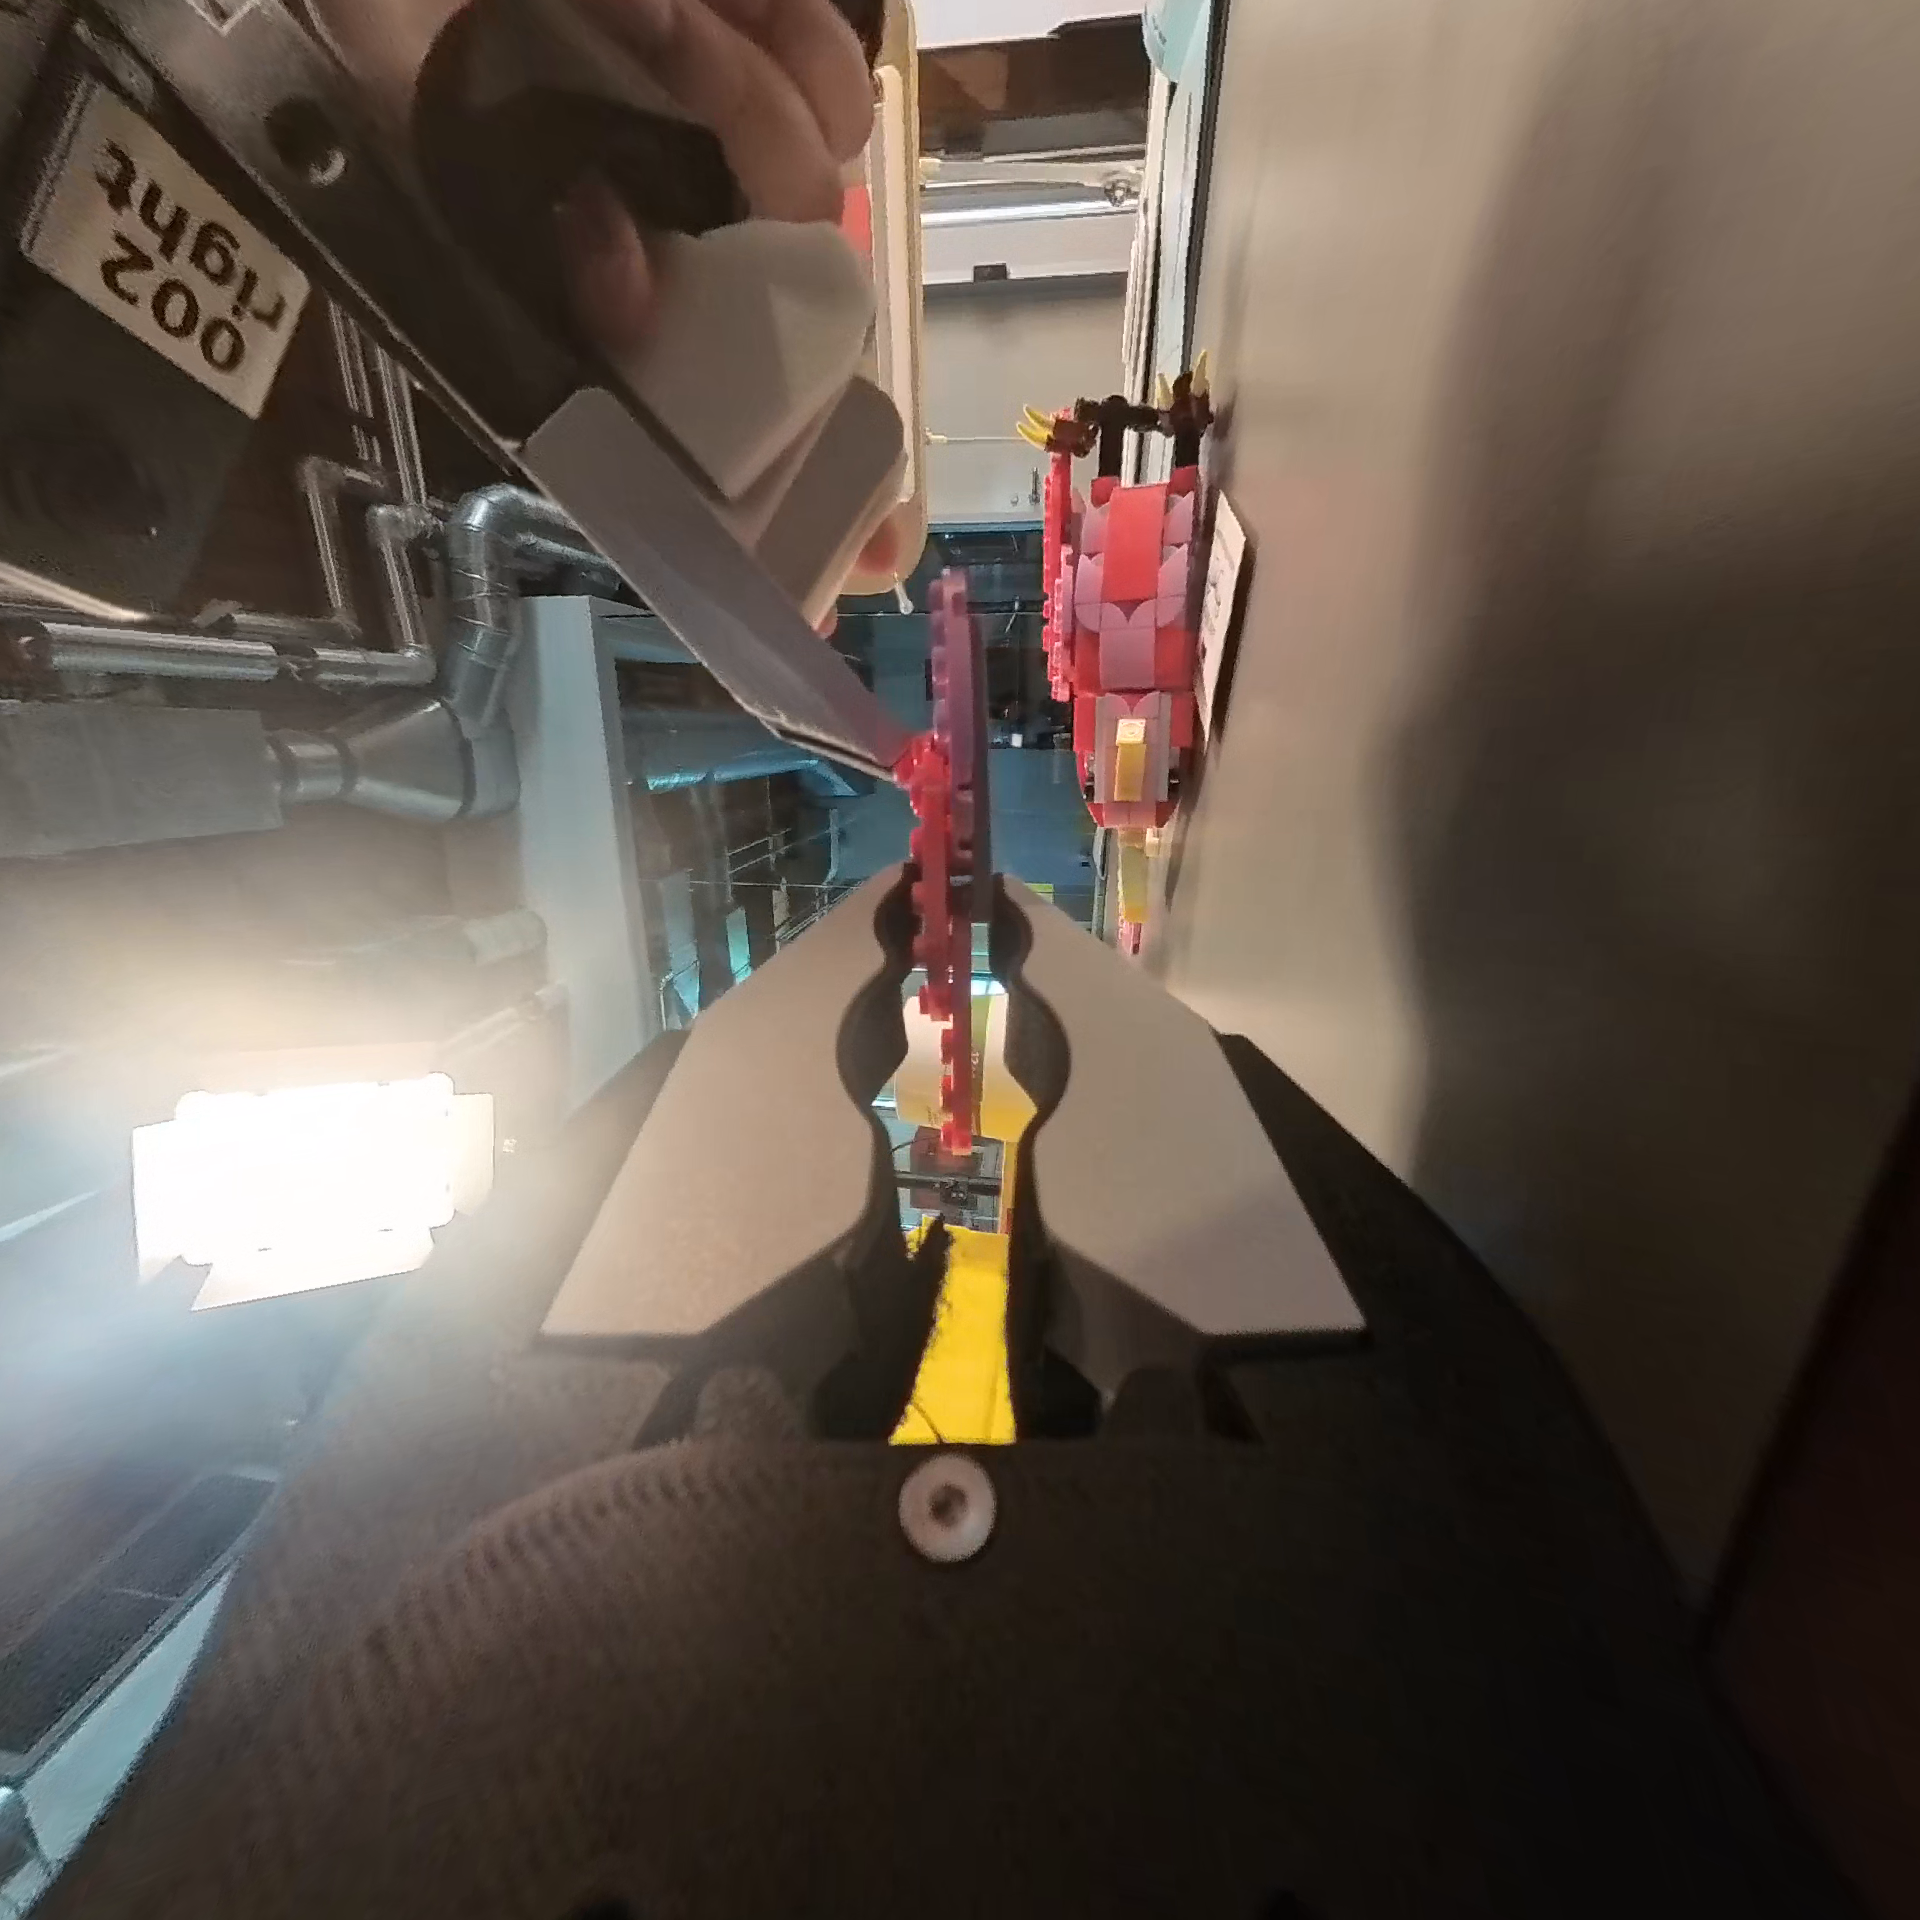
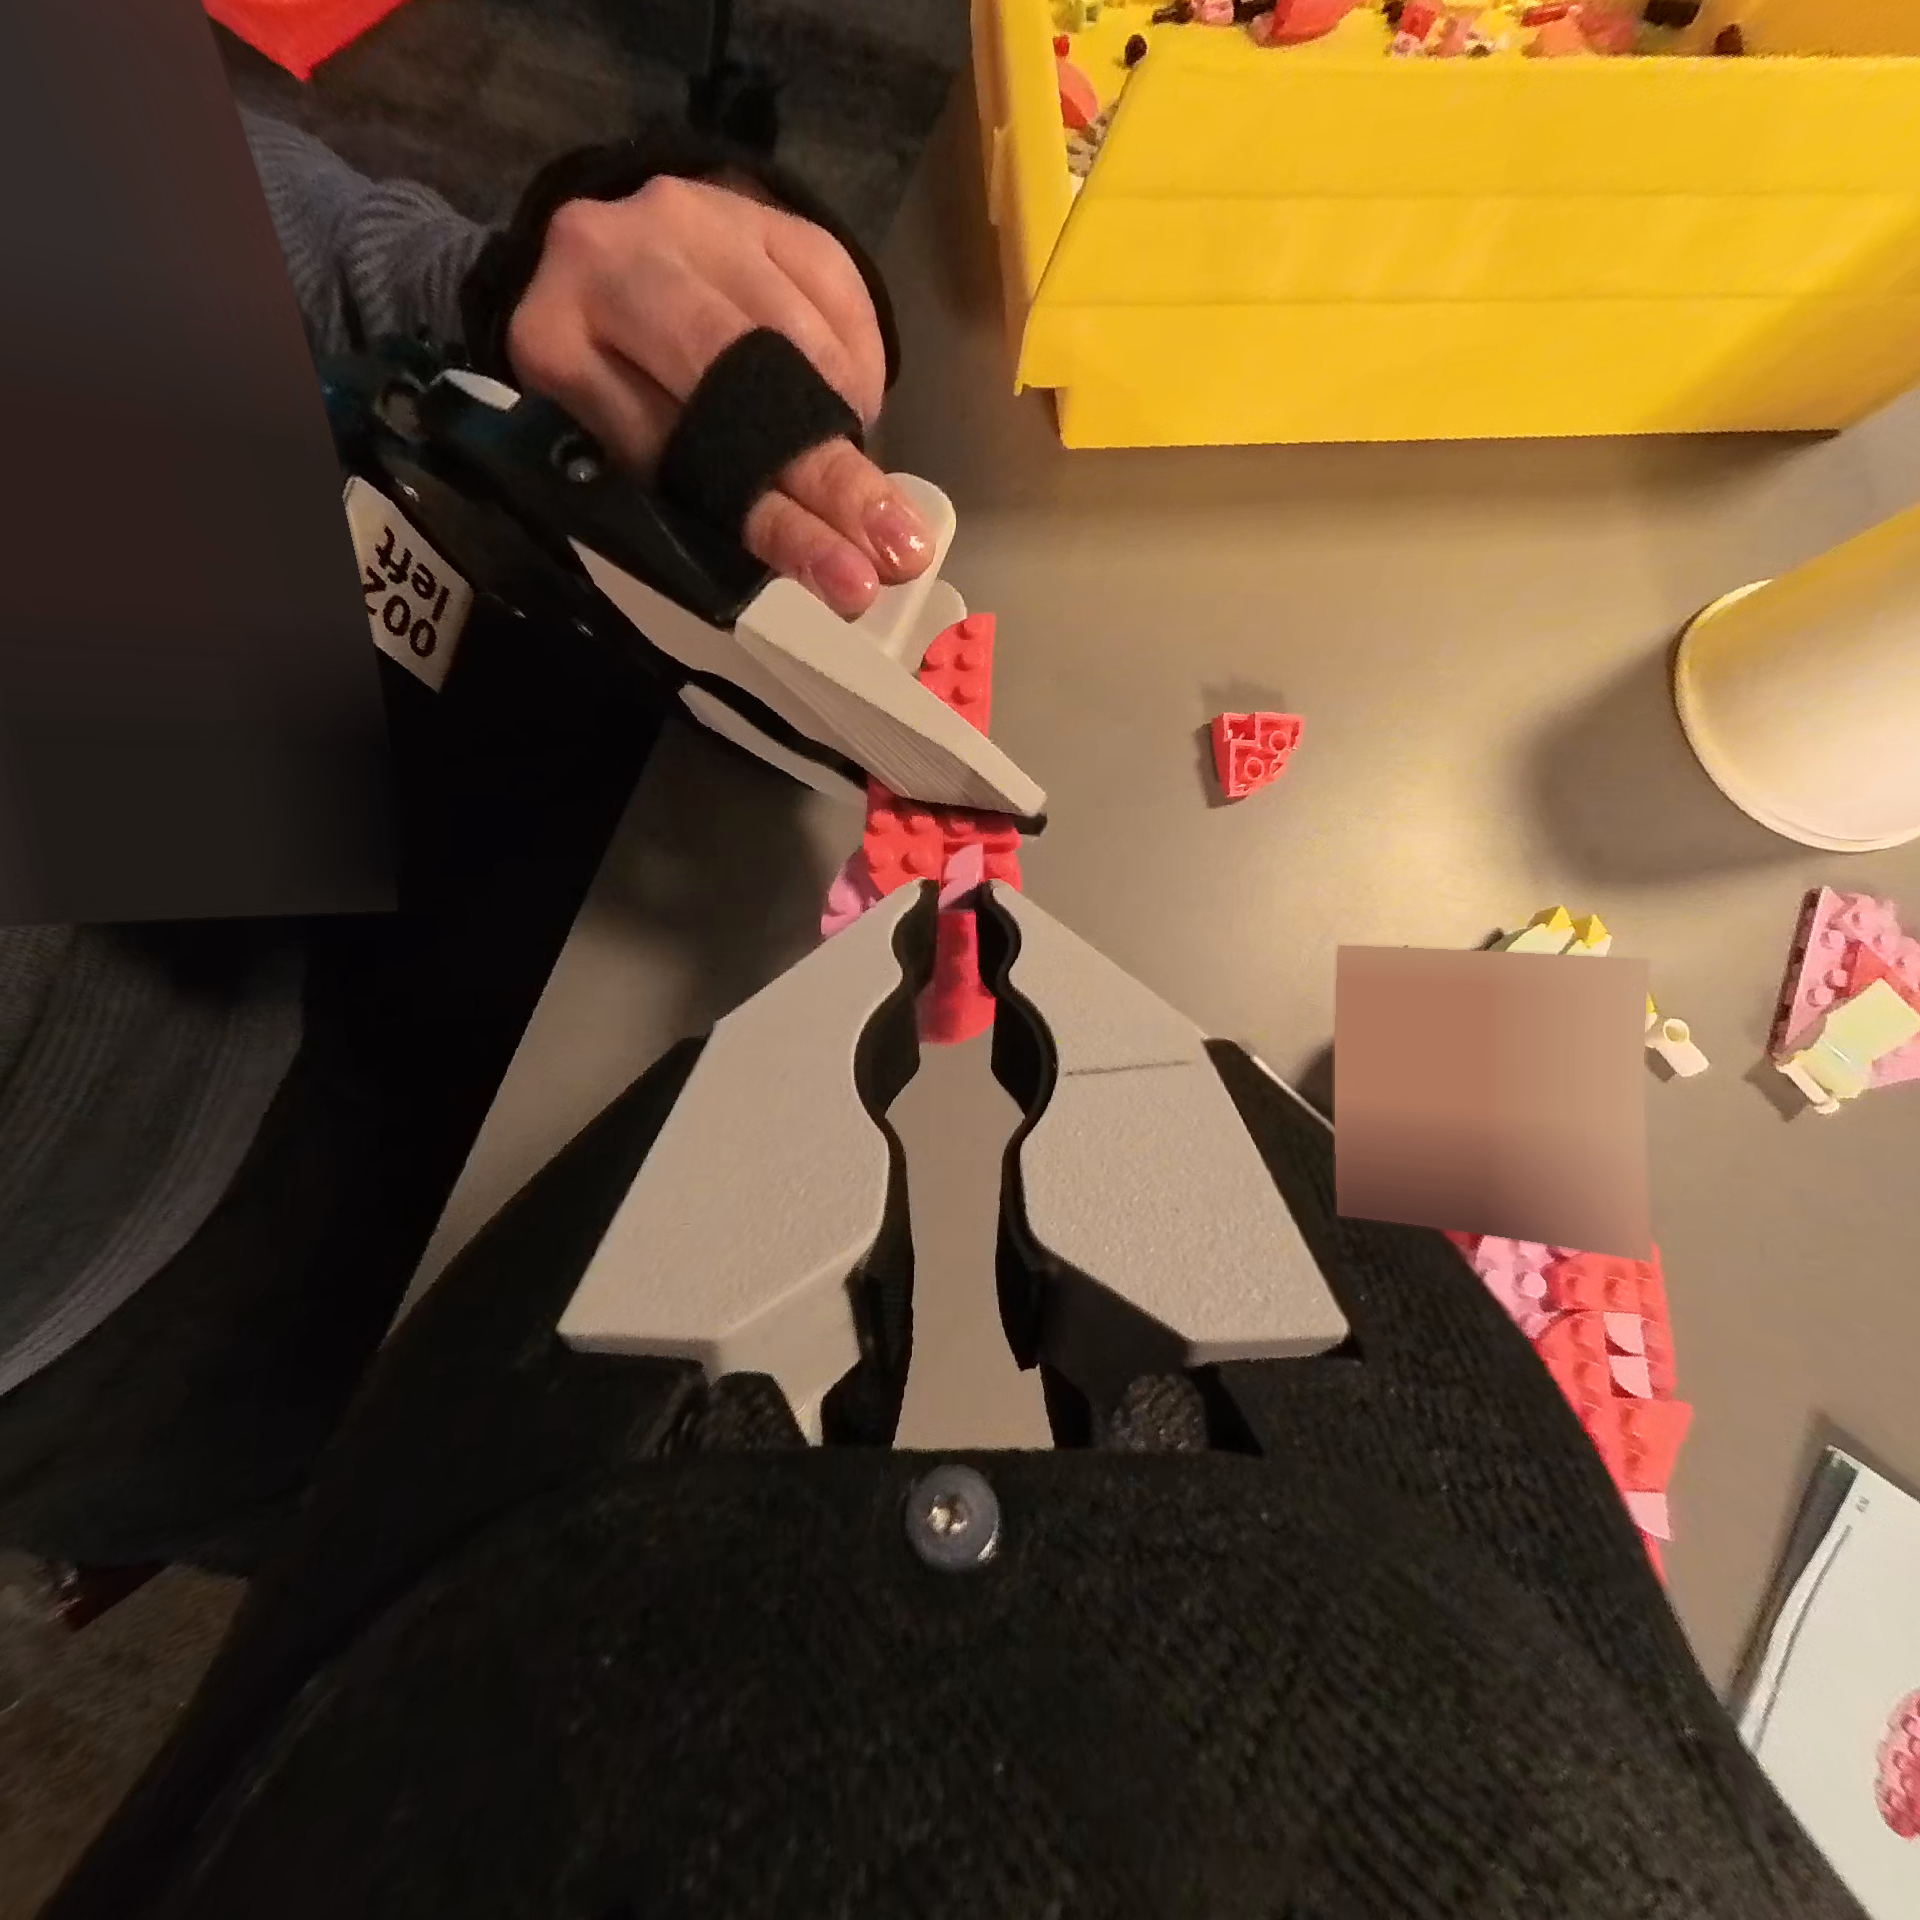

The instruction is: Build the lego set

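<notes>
1. Right gripper (image 2: 958,888), nearest the lens: tips nearly closed, pinching a small pink tile (image 2: 961,871) that sits on the red plate assembly (image 2: 914,831).
2. Far left of the right wrist view: a hand (image 2: 686,301) drives the left gripper (image 1: 956,883). Its claw is clamped across the same assembly, just beyond the right tips. In its own view the assembly stands edge-on between the pads, red studs on one face and a purple plate on the other.
3. Assembly is held off the table (image 2: 1247,540), near its front-left edge, with both claws on it close together.
4. Right of that: a loose red wedge plate (image 2: 1257,753) mid-table, a yellow bin (image 2: 1455,260) of bricks at the back edge, and a tipped yellow cup (image 2: 1797,707) at the right edge.
5. Front right: pink wedge pieces (image 2: 1860,977), a red-and-pink build (image 2: 1600,1351) and a booklet (image 2: 1829,1662).
6. Risks, my read:
   - the grip on the tile is tip-only, so a sideways twist could flick it out;
   - opposing pull from two close clamps could split the plates at a seam;
   - the left view is blurred, so the pad contact there looks firm but I can't fully confirm it.
</notes>
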Action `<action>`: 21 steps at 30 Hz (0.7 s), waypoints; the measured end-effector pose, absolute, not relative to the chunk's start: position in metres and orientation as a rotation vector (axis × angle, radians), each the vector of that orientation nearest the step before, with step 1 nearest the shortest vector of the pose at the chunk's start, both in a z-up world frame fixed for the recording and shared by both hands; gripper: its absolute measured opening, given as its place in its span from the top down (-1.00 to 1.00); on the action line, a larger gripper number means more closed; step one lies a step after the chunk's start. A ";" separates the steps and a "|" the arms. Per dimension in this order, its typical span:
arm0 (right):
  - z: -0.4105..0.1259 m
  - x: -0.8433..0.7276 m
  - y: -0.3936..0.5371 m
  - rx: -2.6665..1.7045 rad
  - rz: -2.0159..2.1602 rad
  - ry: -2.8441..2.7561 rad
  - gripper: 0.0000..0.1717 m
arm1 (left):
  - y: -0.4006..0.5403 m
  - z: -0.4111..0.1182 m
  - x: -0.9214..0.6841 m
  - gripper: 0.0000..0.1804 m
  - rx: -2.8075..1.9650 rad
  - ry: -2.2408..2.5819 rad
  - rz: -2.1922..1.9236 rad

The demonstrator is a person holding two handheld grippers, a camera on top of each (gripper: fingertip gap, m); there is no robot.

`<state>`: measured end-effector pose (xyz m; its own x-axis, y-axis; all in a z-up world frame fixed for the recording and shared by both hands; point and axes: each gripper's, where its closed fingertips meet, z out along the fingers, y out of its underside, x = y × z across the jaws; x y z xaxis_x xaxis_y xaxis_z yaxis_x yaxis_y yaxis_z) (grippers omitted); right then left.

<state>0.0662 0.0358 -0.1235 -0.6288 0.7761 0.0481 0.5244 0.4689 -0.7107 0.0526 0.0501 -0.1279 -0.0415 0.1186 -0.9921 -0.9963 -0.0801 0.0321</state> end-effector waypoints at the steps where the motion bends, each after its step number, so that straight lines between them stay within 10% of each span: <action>1: -0.124 0.067 0.035 -1.099 0.951 -2.364 0.95 | 0.050 -0.128 0.053 0.88 -1.159 1.108 1.348; 21: -0.128 0.068 0.035 -1.109 0.913 -2.385 0.88 | 0.052 -0.131 0.056 0.88 -1.172 1.110 1.350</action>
